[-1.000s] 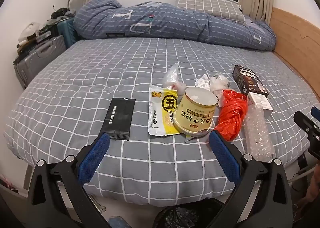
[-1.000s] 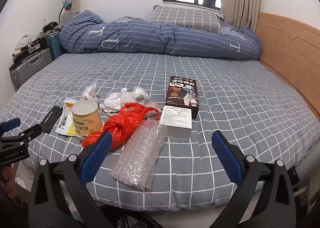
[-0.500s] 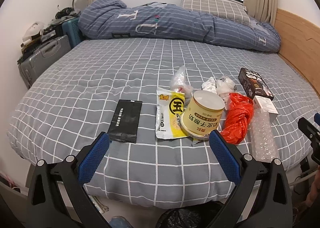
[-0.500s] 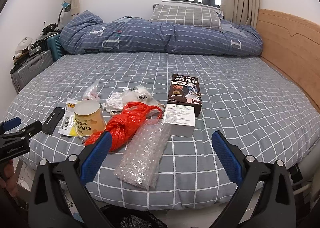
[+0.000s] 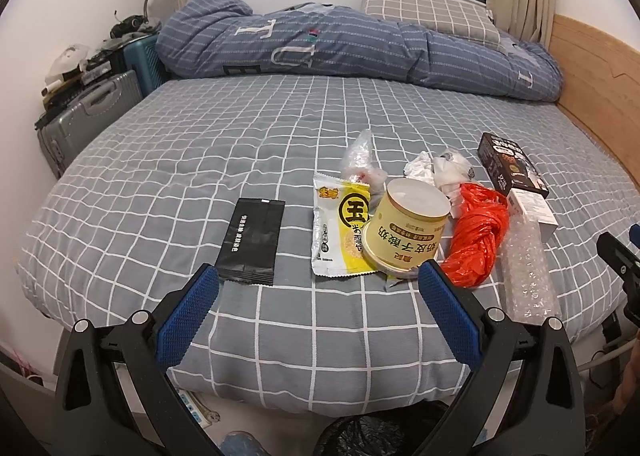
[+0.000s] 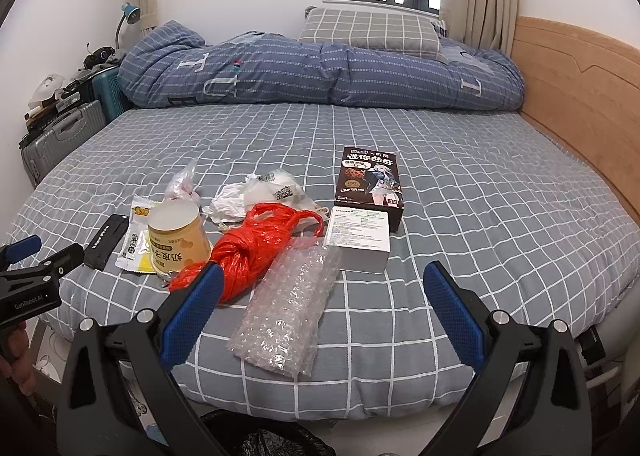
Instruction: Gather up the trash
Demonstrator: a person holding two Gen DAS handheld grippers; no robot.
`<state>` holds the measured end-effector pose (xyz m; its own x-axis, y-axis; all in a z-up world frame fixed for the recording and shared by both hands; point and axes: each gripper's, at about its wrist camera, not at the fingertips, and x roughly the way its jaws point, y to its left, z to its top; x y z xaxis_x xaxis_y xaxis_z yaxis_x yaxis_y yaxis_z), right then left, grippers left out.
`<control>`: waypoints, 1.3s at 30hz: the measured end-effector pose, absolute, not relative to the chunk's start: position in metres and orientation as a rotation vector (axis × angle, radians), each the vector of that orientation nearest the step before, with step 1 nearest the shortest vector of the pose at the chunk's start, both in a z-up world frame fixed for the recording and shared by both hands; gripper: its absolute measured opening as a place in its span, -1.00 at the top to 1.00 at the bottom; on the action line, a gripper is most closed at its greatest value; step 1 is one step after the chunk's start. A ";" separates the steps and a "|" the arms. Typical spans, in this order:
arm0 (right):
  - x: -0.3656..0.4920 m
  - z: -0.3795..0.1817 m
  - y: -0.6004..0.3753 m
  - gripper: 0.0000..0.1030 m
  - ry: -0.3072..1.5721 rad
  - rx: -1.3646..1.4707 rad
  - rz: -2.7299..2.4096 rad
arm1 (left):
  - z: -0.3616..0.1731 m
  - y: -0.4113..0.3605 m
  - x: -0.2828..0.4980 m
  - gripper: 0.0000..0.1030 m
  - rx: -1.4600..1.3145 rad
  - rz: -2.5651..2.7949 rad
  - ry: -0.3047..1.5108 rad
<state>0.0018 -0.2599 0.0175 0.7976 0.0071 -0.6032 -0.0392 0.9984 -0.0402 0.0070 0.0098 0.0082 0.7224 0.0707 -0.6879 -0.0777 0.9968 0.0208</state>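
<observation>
The left tongs (image 5: 318, 294) are standing wide apart and gripping nothing, hovering at the bottom of the left wrist view just short of the bed's near edge. The right tongs (image 6: 322, 290) are likewise spread and empty, low in the right wrist view.

Just beyond the left tongs, a flat black foil sachet (image 5: 252, 240) is lying alone at centre left, with a white-and-yellow snack packet (image 5: 340, 234) and a tipped yellow paper cup (image 5: 406, 230) at centre, the cup resting partly on the packet. Ahead of the right tongs, a knotted orange plastic bag (image 6: 256, 250) and a clear bubble-wrap sleeve (image 6: 292, 308) are lying side by side and touching, with a white carton (image 6: 358, 242) and a dark brown printed box (image 6: 370, 184) further up the frame. Crumpled white tissue and film (image 6: 256, 196) are sitting behind the orange bag. All of it is resting on the grey checked bed sheet (image 6: 500, 216).

A black bin liner (image 5: 360, 436) is showing at the bottom edge, below the mattress.

Nothing is being held, so the collecting appears to be at its approach stage. The next move probably calls for lowering one pair of tongs onto a near item, the black sachet or the bubble wrap, pinching it flat against the soft sheet, then carrying it down to the liner.
</observation>
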 end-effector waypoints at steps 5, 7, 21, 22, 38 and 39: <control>0.003 0.018 -0.261 -0.86 0.647 -0.052 0.022 | 0.009 0.009 0.007 -0.89 -0.013 0.079 0.759; 0.002 0.018 -0.262 -0.86 0.645 -0.053 0.022 | 0.009 0.008 0.007 -0.89 -0.010 0.080 0.756; 0.004 0.020 -0.262 -0.86 0.645 -0.050 0.014 | 0.014 0.004 0.010 -0.89 -0.004 0.073 0.756; 0.004 0.020 -0.262 -0.86 0.645 -0.051 0.015 | 0.014 0.003 0.010 -0.89 -0.001 0.072 0.757; 0.002 0.021 -0.264 -0.86 0.642 -0.038 0.011 | 0.015 0.001 0.010 -0.89 0.009 0.075 0.752; 0.003 0.020 -0.264 -0.86 0.644 -0.036 0.012 | 0.015 0.001 0.009 -0.89 0.010 0.076 0.752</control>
